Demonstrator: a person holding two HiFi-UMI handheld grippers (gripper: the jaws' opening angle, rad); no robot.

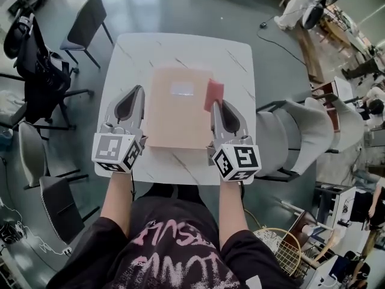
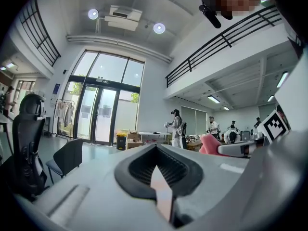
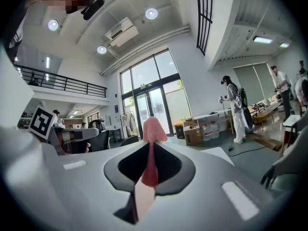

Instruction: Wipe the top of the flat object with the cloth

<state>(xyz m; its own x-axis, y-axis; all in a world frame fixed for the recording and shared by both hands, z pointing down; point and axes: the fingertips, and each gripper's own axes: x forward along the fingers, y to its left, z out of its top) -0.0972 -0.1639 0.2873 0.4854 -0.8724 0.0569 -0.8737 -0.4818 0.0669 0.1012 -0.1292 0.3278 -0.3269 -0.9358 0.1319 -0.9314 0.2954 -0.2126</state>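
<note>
— Cloth (image 1: pixel 213 94) first: what does the head view show of it?
— A small pink piece, soft-looking, at the right edge of the flat object (image 1: pixel 179 116). That object is a thin, matt, tan rectangle lying flat on the white table (image 1: pixel 180 46), whose top has grey veins like marble. A small pale label (image 1: pixel 181 89) sits near the flat object's far edge, too small to read.
— And the grippers?
— The left gripper (image 1: pixel 136 95) lies just beside the flat object's left edge. The right gripper (image 1: pixel 218 105) is at its right edge, with the cloth at its tip. Each carries a cube with black-and-white square markers.
— What about the left gripper view?
— The left gripper (image 2: pixel 155 152) has smooth grey fingers pressed together, with nothing caught between them. The pink cloth (image 2: pixel 210 143) pokes up at the right of this view.
— And the right gripper view?
— The right gripper (image 3: pixel 150 146) has its fingers closed on the cloth (image 3: pixel 154 129). A napped pink strip is pinched in the seam, and its rounded top sticks out above the tips.
</note>
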